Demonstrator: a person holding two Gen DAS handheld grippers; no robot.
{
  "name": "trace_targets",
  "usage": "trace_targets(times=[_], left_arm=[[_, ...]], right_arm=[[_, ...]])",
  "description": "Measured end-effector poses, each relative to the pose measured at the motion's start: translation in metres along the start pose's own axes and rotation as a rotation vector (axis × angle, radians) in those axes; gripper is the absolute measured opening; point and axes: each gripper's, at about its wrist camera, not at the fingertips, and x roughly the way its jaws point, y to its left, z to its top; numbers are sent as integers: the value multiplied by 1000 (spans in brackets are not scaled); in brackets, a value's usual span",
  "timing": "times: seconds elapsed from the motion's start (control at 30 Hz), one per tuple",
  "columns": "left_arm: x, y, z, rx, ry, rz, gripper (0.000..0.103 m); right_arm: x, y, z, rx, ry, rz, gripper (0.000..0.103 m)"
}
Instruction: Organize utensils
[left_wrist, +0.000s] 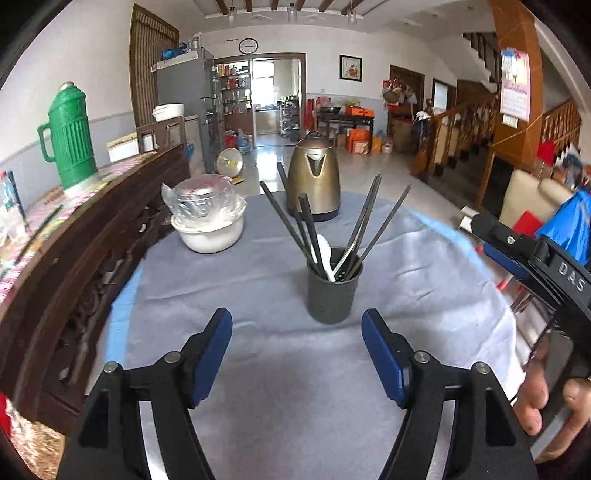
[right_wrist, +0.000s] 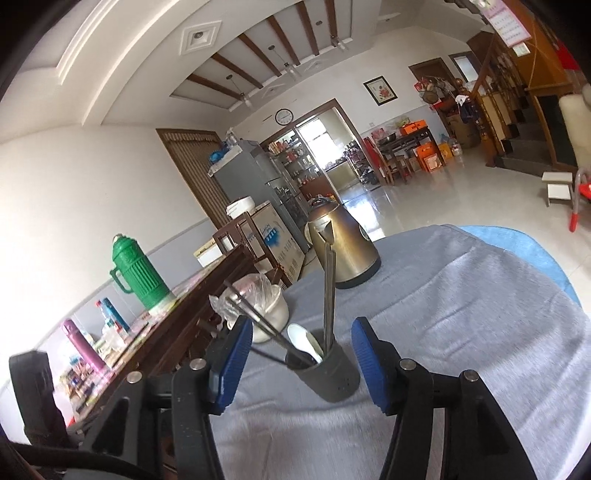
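Left wrist view: left gripper (left_wrist: 297, 354) wide apart, empty | right gripper (right_wrist: 299, 354) parted, empty | holder (left_wrist: 333, 286) with chopsticks (left_wrist: 373, 218) just beyond both

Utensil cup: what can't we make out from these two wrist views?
- Lower ends of the chopsticks and white spoon: hidden by the dark utensil cup wall, both views.
- Exact chopstick count: they overlap in both views.
- Contents of the white bowl: crinkled plastic wrap covers it.
- Right gripper in the left wrist view: cut off by the right edge.
- Table surface: under the grey cloth.
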Motion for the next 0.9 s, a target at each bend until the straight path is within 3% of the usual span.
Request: trace_targets(times=[0.3,0.47,0.9], left_arm=[[-17,4,-7,9,-19,127,83],[-17,10,-10,0,-26,175,84],[-10,17,-20,4,-11,266,85]], right_arm=[[-24,10,-13,-24,35,-65,60],[-33,22,-24,-106,55,-121,60],[-45,35,-35,-179,103,-229,60]])
